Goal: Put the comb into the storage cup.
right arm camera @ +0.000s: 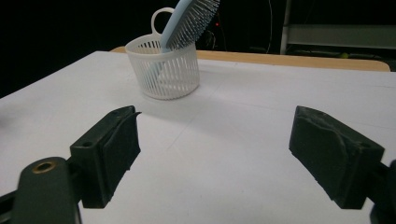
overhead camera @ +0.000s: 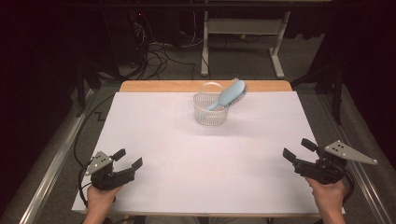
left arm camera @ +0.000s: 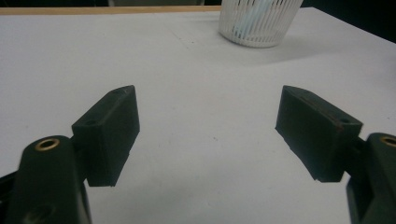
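Black rubber-faced fingers of the left gripper and of the right gripper stand spread wide and empty, low over the near corners of the white paper-covered worktop. Well apart from both, at the far middle, a pale blue plastic hairbrush leans handle-down in a small white slotted plastic basket, bristle head overhanging the rim. Likely hazard: a sideways pull on the top-heavy brush would tip or drag the light basket unless the other gripper steadies it.
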{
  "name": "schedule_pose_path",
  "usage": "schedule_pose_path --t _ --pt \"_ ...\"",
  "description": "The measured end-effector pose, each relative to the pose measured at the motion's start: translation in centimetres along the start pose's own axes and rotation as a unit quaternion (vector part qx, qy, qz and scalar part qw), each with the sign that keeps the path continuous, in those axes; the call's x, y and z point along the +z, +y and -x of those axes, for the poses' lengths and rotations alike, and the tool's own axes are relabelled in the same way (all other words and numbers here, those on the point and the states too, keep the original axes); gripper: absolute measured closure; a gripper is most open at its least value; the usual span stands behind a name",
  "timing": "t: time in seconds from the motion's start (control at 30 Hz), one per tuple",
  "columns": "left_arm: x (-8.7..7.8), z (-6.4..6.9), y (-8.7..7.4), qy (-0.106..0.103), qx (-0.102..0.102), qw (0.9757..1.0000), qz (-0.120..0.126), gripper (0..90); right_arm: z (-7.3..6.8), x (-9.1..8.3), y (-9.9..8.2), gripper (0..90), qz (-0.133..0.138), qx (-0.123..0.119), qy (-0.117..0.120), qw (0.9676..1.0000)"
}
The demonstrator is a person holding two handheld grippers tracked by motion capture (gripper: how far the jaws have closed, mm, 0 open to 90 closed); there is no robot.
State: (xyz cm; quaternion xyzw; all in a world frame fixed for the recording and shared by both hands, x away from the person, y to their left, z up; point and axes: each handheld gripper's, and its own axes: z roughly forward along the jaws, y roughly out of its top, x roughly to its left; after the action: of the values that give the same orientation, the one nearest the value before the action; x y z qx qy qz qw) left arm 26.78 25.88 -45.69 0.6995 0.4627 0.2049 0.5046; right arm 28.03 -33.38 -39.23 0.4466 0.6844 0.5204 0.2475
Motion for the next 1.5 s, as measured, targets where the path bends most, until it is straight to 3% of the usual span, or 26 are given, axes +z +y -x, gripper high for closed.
schedule_pose_path --t 1.07,1.5 --pt "-0.2 0.0 0.0 0.0 -0.001 1.0 0.002 21.1 0.2 0.6 -3.0 16.4 -0.018 0.006 -0.007 0.9998" --pt "-0.1 -0.1 0.0 -0.003 -0.002 1.0 0.002 21.0 0.3 1.4 -4.2 16.4 -0.037 0.008 -0.012 0.9992"
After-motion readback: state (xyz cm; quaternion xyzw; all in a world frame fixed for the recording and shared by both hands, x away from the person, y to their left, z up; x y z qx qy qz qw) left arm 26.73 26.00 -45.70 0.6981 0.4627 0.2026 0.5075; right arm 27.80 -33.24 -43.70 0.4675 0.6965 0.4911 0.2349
